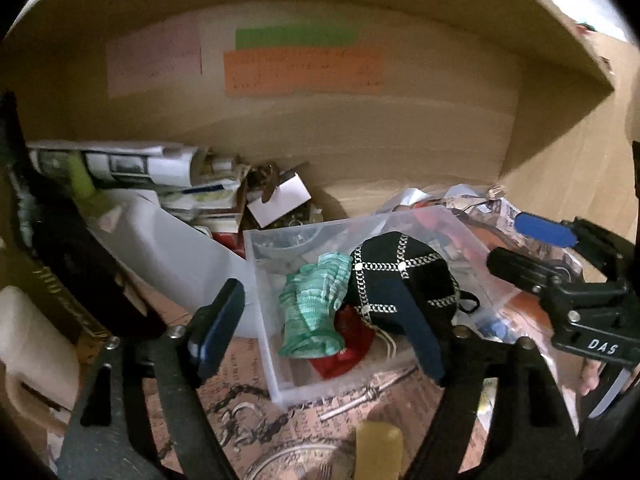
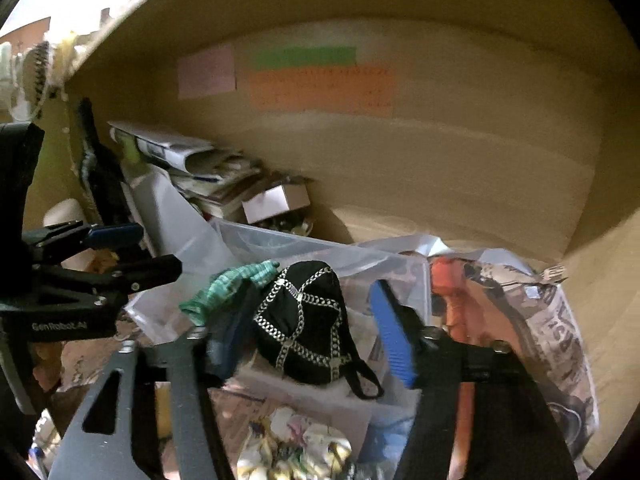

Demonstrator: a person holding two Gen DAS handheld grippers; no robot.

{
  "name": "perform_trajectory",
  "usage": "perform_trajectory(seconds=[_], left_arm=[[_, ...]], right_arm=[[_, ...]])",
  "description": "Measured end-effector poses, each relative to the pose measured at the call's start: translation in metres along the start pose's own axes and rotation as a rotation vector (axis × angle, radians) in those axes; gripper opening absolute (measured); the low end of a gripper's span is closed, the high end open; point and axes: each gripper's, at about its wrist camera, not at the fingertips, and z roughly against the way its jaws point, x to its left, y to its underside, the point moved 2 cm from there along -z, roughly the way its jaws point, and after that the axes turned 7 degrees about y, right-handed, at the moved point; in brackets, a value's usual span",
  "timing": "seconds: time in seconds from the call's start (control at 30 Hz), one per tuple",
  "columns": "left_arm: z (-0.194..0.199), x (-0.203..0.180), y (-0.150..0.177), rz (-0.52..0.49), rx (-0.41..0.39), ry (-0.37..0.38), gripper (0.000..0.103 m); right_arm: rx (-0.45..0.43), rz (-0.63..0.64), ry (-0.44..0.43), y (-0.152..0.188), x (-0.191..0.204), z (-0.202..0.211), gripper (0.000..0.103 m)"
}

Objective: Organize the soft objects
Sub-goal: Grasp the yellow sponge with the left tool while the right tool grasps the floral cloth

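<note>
Our left gripper (image 1: 320, 320) and right gripper (image 2: 308, 328) both have their jaws spread wide. Between them sit the black cap (image 1: 400, 276) and green cloth (image 1: 316, 300), in the clear box (image 1: 276, 376).

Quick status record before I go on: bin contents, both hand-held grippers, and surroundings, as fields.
bin: clear plastic bin, open top
contents: black chain-pattern mask, teal knit cloth, red fabric underneath
left hand-held gripper: open, fingers astride the bin's near wall
right hand-held gripper: open, the mask between its fingers
backdrop: cardboard wall with an orange note
</note>
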Motion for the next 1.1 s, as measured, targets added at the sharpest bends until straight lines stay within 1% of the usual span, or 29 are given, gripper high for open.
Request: perform_trajectory(seconds=[0.1,0.17,0.37,0.5,0.63,0.7,0.77,0.8,0.83,0.9,1.0,1.03,1.07,1.1], left_arm=[[0.013,-0.002,0.009,0.000,-0.018,0.002,0.093],[0.019,-0.003,0.017,-0.007,-0.014,0.004,0.096],[0.020,-0.008,0.045,-0.026,0.040,0.007,0.096],[0.015,-0.010,0.063,-0.017,0.082,0.019,0.096],[0.003,-0.011,0.083,-0.001,0.135,0.027,0.096],[-0.003,-0.013,0.091,-0.001,0.163,0.031,0.096],[-0.009,-0.016,0.099,-0.008,0.188,0.034,0.096],[-0.011,-0.017,0.102,-0.012,0.197,0.035,0.096],[-0.013,-0.019,0.106,-0.015,0.206,0.038,0.095],[-0.017,-0.021,0.112,-0.020,0.225,0.048,0.083],[-0.021,-0.025,0.119,-0.033,0.255,0.073,0.071],[-0.022,-0.026,0.122,-0.035,0.261,0.080,0.068],[-0.023,-0.026,0.123,-0.035,0.266,0.085,0.062],[-0.024,-0.026,0.126,-0.034,0.277,0.096,0.055]], right_arm=[[-0.015,0.024,0.007,0.007,0.002,0.014,0.068],[-0.018,0.026,0.010,0.014,0.001,0.022,0.072],[0.020,0.008,0.009,0.037,-0.004,0.031,0.073],[0.075,-0.004,0.004,0.055,-0.007,0.025,0.073],[0.139,-0.014,-0.004,0.071,-0.011,0.012,0.072],[0.165,-0.021,-0.013,0.077,-0.013,0.005,0.068],[0.196,-0.027,-0.020,0.083,-0.015,-0.003,0.056],[0.211,-0.031,-0.025,0.085,-0.016,-0.007,0.053],[0.226,-0.035,-0.031,0.087,-0.017,-0.011,0.051],[0.252,-0.046,-0.039,0.091,-0.019,-0.018,0.050],[0.281,-0.053,-0.055,0.095,-0.019,-0.026,0.049],[0.287,-0.053,-0.062,0.096,-0.019,-0.028,0.045],[0.292,-0.051,-0.073,0.097,-0.018,-0.029,0.039],[0.295,-0.049,-0.084,0.097,-0.017,-0.030,0.036]])
